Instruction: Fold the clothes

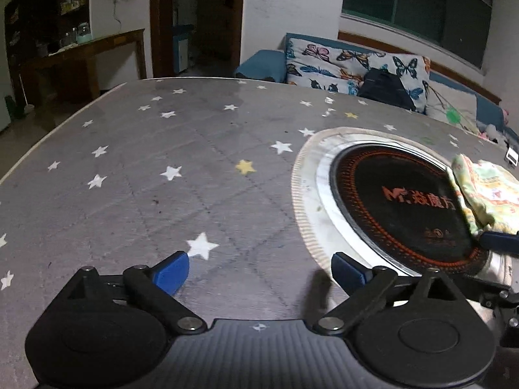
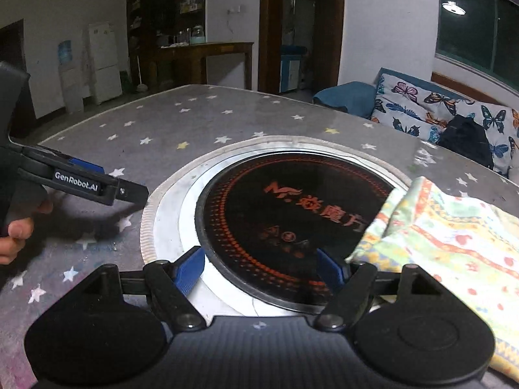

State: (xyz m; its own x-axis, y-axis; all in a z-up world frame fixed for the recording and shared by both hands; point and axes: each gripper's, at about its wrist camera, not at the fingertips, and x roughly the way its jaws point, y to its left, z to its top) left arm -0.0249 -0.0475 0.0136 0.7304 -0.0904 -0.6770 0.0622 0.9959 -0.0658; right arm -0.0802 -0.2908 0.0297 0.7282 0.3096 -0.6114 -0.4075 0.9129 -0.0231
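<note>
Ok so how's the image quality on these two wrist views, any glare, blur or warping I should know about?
Left wrist view: dim room, strong fisheye bending of the table edge; soft sheen on the induction cooktop; the patterned cloth slightly blurred at the frame edge. Right wrist view: a ceiling lamp reflected in the window; the left gripper casts a soft shadow on the tablecloth.

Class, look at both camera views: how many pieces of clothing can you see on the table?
1. A patterned garment lies bunched at the table's right side, its edge overlapping the round black cooktop. It runs out of the picture, so more clothing may be hidden.
</note>
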